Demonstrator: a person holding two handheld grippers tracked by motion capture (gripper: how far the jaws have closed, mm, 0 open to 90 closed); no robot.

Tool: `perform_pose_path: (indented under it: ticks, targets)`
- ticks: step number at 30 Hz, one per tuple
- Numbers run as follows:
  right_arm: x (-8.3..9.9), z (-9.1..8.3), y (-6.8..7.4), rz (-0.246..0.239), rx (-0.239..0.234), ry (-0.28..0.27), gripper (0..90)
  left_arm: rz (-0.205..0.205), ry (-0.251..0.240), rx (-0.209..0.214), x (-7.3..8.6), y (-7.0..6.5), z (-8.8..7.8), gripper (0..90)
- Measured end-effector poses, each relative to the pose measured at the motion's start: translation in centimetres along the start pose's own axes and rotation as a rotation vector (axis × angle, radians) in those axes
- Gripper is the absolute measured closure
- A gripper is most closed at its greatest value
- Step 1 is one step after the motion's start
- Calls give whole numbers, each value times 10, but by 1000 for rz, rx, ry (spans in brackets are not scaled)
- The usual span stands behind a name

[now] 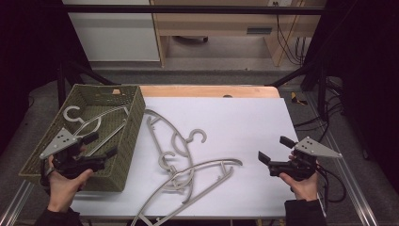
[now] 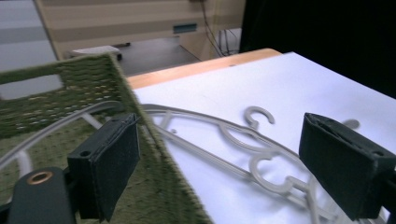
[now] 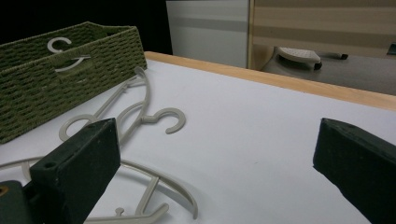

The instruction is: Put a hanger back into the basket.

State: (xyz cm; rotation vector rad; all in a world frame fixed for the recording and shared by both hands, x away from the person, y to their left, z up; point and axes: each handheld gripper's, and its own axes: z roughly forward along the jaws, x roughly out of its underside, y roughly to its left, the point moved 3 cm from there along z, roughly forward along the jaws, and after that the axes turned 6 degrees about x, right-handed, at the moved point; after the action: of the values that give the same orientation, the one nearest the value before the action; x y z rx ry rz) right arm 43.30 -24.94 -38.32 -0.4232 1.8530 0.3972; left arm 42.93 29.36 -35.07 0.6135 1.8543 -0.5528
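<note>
White table (image 1: 254,117) open at right, left hand-held gripper (image 1: 101,146) over basket (image 1: 134,122) rim

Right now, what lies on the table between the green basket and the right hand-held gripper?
In the high view, a loose pile of grey hangers lies on the white tabletop beside the basket; from there to the right hand-held gripper the surface is bare.

each hand carries black tongs: the left tongs (image 1: 101,146) and the right tongs (image 1: 274,149) have a dark body with a grey three-cornered plate on top, dotted with small holes. the jaws are flat black blocks with matte pads. a brass-ringed screw hole sits on the left body. black cable trails from the right one. dark sleeves cover both wrists.
</note>
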Motion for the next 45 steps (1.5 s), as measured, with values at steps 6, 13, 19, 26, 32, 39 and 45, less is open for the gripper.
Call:
perform_pose_path:
  ticks: [6, 13, 19, 26, 32, 39, 45]
  targets:
    - [1, 0, 1, -4, -1, 4, 10, 57, 61, 65, 11, -24, 13, 117]
    - [0, -1, 1, -4, -9, 1, 10, 78, 97, 118, 21, -43, 16, 96]
    - [0, -1, 2, -5, -8, 2, 9, 119, 137, 156, 25, -62, 26, 87]
    - [0, -1, 3, -7, -12, 2, 10, 152, 231, 193, 36, -76, 40, 105]
    - [-1, -2, 4, -11, -17, -2, 10, 185, 336, 212, 47, -83, 51, 157]
    - [0, 0, 5, -15, -17, 7, 10, 193, 474, 230, 68, -87, 68, 206]
    - [0, 0, 6, -13, -22, 6, 10, 206, 589, 253, 87, -90, 81, 301]
